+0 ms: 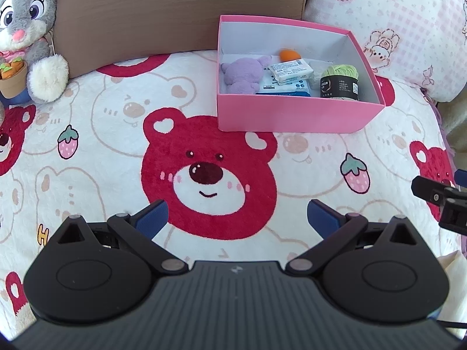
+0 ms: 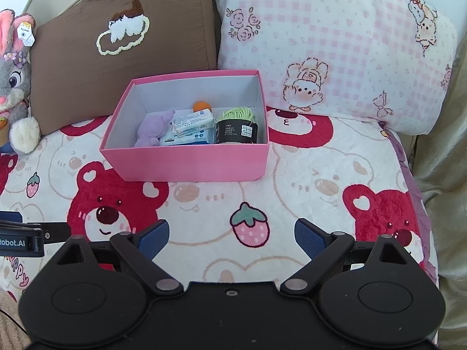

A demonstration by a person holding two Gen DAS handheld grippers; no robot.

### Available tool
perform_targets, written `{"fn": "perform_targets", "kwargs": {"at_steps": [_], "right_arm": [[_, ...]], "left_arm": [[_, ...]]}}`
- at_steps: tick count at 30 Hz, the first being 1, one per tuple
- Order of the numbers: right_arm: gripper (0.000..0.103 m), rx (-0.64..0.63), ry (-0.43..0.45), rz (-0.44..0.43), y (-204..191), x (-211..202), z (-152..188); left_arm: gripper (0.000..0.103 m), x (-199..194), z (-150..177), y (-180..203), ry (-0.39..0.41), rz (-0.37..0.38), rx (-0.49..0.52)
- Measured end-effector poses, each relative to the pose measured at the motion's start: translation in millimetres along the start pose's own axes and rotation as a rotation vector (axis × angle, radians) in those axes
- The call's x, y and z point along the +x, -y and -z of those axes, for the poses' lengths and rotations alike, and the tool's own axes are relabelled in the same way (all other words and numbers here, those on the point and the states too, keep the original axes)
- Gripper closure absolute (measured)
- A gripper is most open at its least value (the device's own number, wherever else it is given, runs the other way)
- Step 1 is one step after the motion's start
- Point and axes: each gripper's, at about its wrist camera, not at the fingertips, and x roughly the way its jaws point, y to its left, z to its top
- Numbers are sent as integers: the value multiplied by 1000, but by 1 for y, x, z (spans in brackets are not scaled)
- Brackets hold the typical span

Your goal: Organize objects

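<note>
A pink box point(image 1: 292, 113) point(image 2: 186, 163) stands on the bear-print blanket point(image 1: 87, 134) point(image 2: 306, 180). Inside lie a purple plush toy point(image 1: 242, 74) point(image 2: 153, 129), white tissue packs point(image 1: 290, 70) point(image 2: 192, 122), a green yarn ball with a black label point(image 1: 340, 80) point(image 2: 237, 125) and an orange object point(image 1: 289, 54) point(image 2: 201, 106). My left gripper point(image 1: 237, 218) is open and empty over the blanket, in front of the box. My right gripper point(image 2: 232, 234) is open and empty, also in front of the box. Part of the right gripper shows at the left wrist view's right edge point(image 1: 437, 195).
A grey rabbit plush point(image 1: 26, 35) point(image 2: 14, 96) sits at the back left. A brown cushion point(image 1: 175, 8) point(image 2: 122, 43) and a pink checked pillow point(image 1: 388, 20) point(image 2: 335, 46) stand behind the box. The blanket's edge drops off at the right.
</note>
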Motion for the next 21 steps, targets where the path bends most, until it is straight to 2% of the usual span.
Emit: {"fn": "perform_targets", "kwargs": {"at_steps": [21], "right_arm": [[8,-8,4,4,2,-1,-1]], "left_arm": [[0,2,-1,-1,-2,13,9]]}}
